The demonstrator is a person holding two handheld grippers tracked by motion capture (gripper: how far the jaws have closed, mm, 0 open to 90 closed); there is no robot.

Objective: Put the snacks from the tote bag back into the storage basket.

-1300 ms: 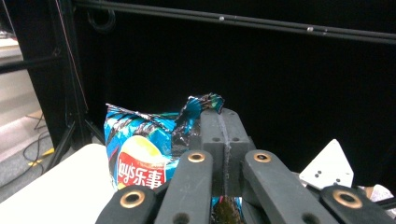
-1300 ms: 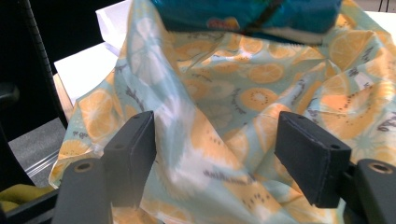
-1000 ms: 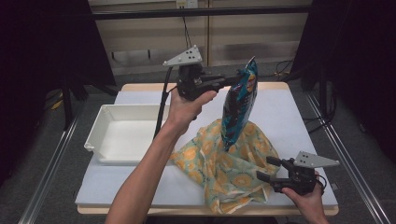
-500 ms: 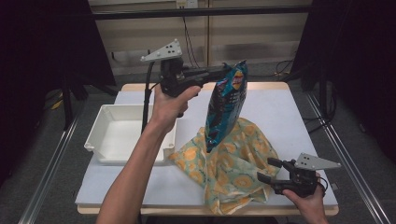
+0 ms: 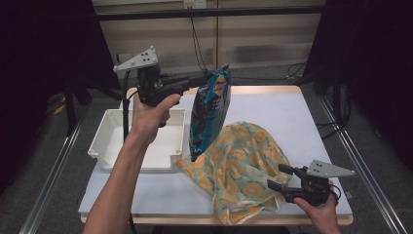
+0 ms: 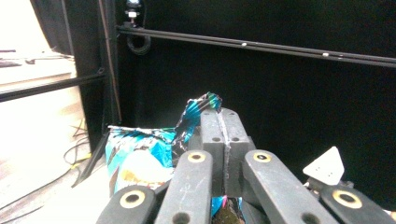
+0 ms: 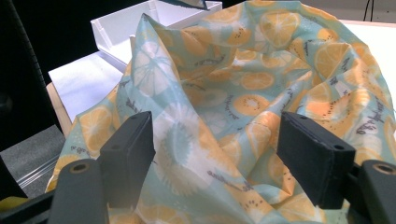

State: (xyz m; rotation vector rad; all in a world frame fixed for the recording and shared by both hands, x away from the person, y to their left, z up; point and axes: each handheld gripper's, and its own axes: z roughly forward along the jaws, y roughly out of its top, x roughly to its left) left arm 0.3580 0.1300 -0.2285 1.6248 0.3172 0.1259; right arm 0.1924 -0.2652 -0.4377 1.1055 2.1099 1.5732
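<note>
Tray point(image 5: 104, 146) left on the table point(image 5: 302, 122), cloth bag point(image 5: 243, 165) just right, chip bag point(image 5: 209, 112) above between.

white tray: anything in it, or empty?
Empty as far as visible: the white plastic tray shows bare floor; the person's forearm hides part.

Chip bag point(image 6: 140, 161) lower part cut off.

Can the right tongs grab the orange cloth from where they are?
Probably yes. The right tongs are open and low at the edge of the cloth, and its folds already lie between the jaws, with nothing in front.
</note>
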